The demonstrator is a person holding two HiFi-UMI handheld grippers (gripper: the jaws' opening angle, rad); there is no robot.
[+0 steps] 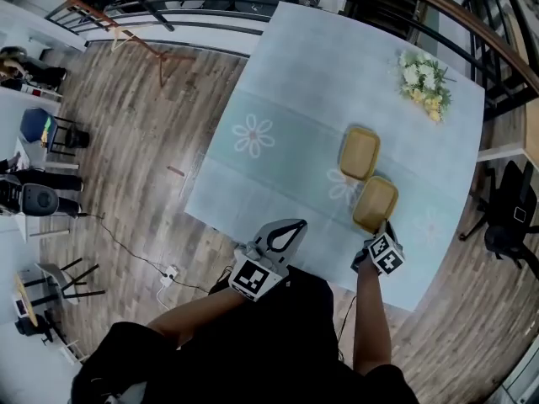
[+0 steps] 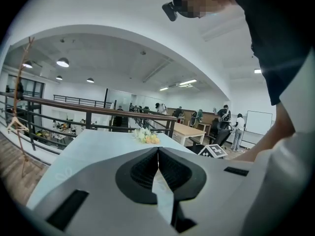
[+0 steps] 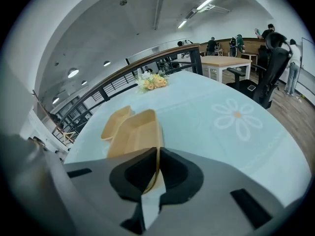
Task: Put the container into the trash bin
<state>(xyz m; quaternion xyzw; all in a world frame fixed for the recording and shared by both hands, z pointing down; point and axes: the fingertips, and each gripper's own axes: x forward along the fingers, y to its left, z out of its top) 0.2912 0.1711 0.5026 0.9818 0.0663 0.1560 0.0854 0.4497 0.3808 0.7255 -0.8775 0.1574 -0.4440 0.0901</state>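
Observation:
Two tan containers lie on the pale blue table (image 1: pixel 286 82). The nearer container (image 1: pixel 375 202) (image 3: pixel 135 134) sits close to the table's front edge, and the farther container (image 1: pixel 360 152) (image 3: pixel 115 122) touches it just behind. My right gripper (image 1: pixel 385 227) (image 3: pixel 157 154) is shut on the rim of the nearer container, with the thin tan wall pinched between its pads. My left gripper (image 1: pixel 296 224) (image 2: pixel 158 151) hangs at the table's front edge, left of the containers, shut with nothing between its jaws. No trash bin shows in any view.
A bunch of white and yellow flowers (image 1: pixel 425 82) (image 2: pixel 146 136) (image 3: pixel 151 81) lies at the table's far right corner. A black office chair (image 1: pixel 509 217) stands right of the table. A railing (image 1: pixel 168 11) runs behind it. Wooden floor with a cable (image 1: pixel 126 247) lies to the left.

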